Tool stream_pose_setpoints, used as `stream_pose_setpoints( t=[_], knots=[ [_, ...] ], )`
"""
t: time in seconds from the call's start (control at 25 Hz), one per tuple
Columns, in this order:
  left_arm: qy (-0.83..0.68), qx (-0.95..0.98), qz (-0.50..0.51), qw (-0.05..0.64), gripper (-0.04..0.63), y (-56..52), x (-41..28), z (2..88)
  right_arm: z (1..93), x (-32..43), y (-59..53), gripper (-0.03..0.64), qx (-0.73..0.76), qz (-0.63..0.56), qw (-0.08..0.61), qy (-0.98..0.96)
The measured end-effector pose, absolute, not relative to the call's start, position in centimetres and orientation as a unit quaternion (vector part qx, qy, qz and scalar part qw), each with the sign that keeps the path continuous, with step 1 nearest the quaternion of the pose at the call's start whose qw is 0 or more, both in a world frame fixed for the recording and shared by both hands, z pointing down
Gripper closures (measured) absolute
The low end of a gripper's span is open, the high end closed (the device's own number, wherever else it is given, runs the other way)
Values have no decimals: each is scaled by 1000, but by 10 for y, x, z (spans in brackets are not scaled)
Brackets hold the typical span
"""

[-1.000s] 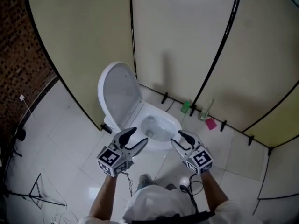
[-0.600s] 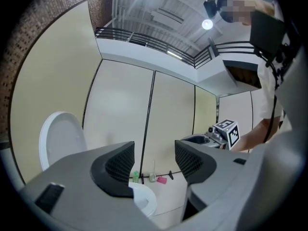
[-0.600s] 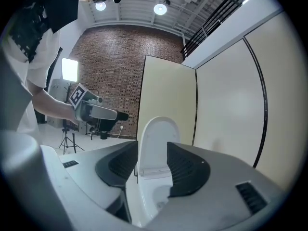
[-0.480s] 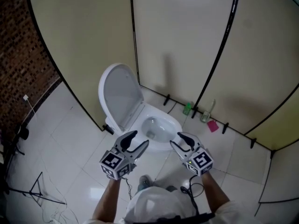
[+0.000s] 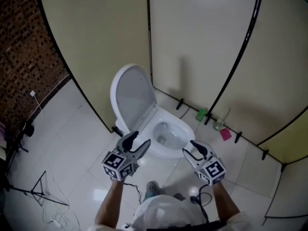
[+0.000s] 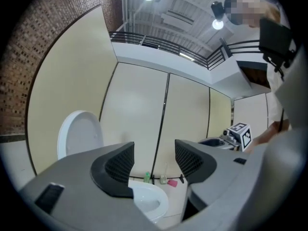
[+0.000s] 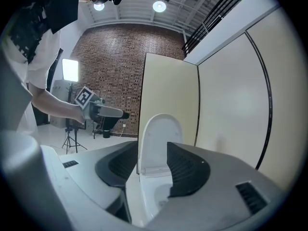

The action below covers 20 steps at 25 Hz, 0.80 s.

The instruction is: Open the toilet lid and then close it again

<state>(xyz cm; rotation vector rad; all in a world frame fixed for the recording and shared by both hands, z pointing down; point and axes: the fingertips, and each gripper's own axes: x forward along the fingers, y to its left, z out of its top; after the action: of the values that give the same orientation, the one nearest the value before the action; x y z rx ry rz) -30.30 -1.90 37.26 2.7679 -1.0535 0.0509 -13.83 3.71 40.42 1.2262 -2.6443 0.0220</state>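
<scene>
1. Around the stall, cream partition panels (image 5: 101,42) with dark seams rise behind the toilet; their tops are cut off by the upper edge of the head view.
2. The white tiled floor (image 5: 72,143) is glossy. Near the bottom edge, part of it is covered by the person's arms and white clothing, themselves cut off there.
3. A brick wall (image 5: 29,57) fills the left side, and its far end is out of frame.
4. The toilet (image 5: 185,129) stands against the partitions with its bowl uncovered. Its near base is hidden behind the two tools.
5. The toilet lid (image 5: 136,97) is raised, leaning back towards the left panel. Whatever lies behind it cannot be seen.
6. The left hand-held gripper (image 5: 139,139) is in front of the bowl's left rim, its jaws apart and clear of the toilet.
7. The right hand-held gripper (image 5: 189,148) is near the bowl's front right. Its jaws are also apart, and the lid shows far off through the gap.
8. A tripod (image 5: 33,196) stands on the floor at lower left, partly cut off.
9. A green bottle (image 5: 200,114) and a clear bottle (image 5: 220,123) stand at the foot of the partitions, their labels too small to read.
10. A small pink object (image 5: 225,134) lies beside them, too small to identify.
</scene>
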Motion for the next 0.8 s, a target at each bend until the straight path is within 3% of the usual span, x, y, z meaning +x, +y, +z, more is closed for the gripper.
stream_pose_setpoints(
  t=[0.4,0.44,0.48,0.8],
  knots=[
    [-466,877,93,70,306,-237,-440,331,419,-119,11,440,472,52,130,-870],
    [-467,875,105,75,239,-257,-447,332,420,-119,8,440,480,56,125,-867],
    [-465,874,117,83,225,-275,-451,337,420,-118,5,440,487,58,119,-863],
    [-415,870,216,160,227,-351,-448,397,418,-116,-5,440,509,63,125,-850]
  ],
)
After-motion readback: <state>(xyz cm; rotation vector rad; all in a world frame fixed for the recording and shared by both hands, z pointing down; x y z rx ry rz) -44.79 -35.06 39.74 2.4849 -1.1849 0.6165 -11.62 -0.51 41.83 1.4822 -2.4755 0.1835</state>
